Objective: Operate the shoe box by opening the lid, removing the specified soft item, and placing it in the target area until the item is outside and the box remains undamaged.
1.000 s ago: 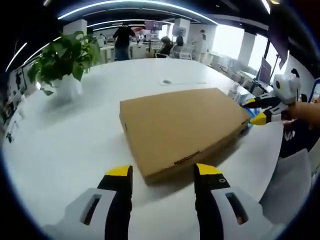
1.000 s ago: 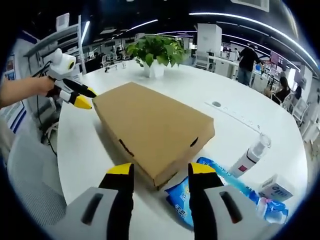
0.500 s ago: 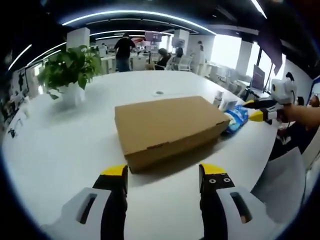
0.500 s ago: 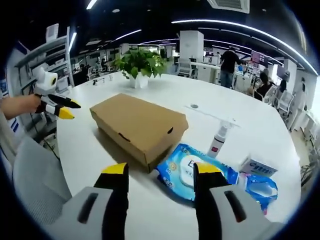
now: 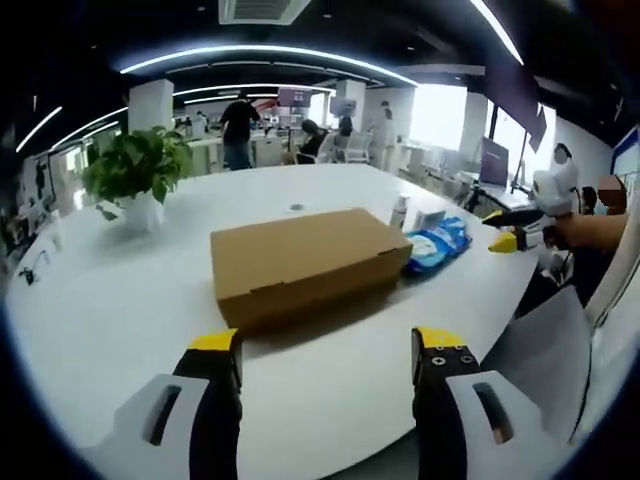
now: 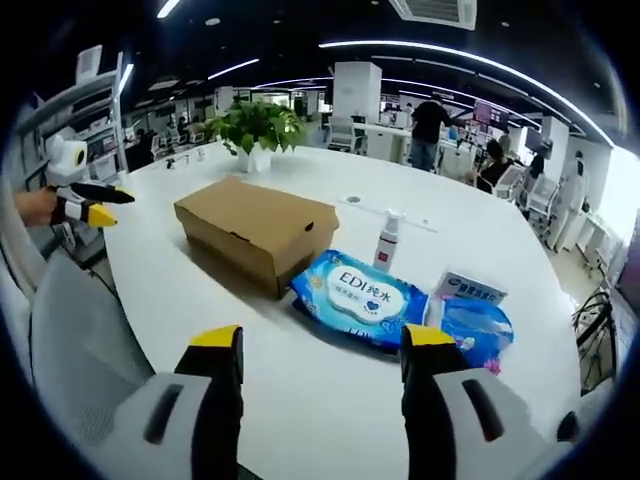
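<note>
Still shut: shoe box sits closed on the white desk

Centrally on the white desk (image 5: 120, 320) lies the brown cardboard shoe box (image 5: 300, 262), its lid down and flat. In the left gripper view the left tongs (image 5: 325, 350) hang over the near edge of the desk, jaws wide apart and holding nothing, well short of the box. Beyond the box, a blue wipes pack (image 5: 432, 246) lies just beside its far end, with a small white spray bottle (image 5: 399, 212) standing behind. A potted plant (image 5: 135, 175) stands toward the far left of the desk.

From the other side, the right tongs (image 6: 322, 345) also gape empty above the desk edge. There the blue wipes pack lies against the box's nearer end, a second, smaller blue pack (image 6: 476, 328) and a small white carton (image 6: 470, 290) rest further right. Each tool appears in the other's view, held at the desk's side by a hand.
</note>
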